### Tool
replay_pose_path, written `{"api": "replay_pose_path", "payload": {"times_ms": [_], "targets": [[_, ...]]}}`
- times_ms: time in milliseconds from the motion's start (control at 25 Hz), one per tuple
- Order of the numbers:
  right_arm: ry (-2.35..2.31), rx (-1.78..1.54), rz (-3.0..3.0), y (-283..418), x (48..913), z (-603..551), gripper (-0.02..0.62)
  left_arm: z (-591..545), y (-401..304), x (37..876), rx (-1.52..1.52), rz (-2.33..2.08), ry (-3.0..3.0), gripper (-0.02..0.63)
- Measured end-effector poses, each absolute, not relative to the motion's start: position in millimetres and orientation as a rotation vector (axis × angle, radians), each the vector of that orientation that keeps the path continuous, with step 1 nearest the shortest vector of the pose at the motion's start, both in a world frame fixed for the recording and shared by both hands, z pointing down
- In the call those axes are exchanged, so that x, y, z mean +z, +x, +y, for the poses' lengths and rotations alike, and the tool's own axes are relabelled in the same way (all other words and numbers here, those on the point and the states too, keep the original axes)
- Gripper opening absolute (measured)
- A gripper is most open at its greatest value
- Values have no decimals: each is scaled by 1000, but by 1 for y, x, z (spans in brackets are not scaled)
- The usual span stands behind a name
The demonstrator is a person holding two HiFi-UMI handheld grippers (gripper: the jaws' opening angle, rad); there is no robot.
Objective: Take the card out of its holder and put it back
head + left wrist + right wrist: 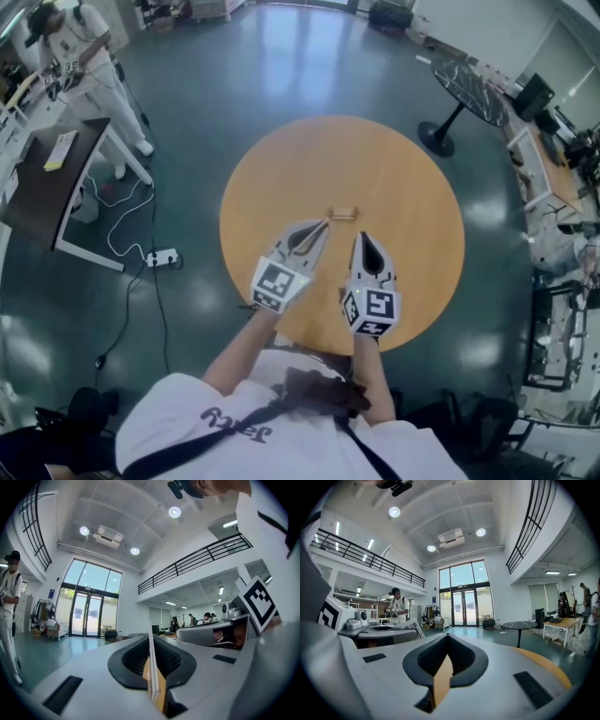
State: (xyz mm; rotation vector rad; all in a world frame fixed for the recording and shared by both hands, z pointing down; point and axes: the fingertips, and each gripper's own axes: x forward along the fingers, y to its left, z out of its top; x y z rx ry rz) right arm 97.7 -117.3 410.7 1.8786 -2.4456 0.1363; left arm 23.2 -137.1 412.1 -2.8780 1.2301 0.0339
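Rnd wood table (pixel 412 187), dark desk (pixel 37 192) left, pwr strip (pixel 161 256) on floor (pixel 197 122), black table (pixel 466 89) top right

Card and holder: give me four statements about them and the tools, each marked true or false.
1. The left tool is shut on the card. True.
2. The holder lies on the floor. False: it sits on the round wooden table.
3. The right tool grips a second card. False: its jaws are together with nothing between them.
4. In the head view, both tools point out over the table. True.
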Motion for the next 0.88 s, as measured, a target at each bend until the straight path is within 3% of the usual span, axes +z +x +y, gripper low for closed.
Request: {"api": "replay_pose_path", "payload": {"times_ms": [480,880], "targets": [[1890,184,-2398,110,426,-112,8,-137,40,435,-8,1150,-2975,29],[1872,281,-2349,124,453,-116,8,-135,39,506,-188,1136,-3107,29]]}}
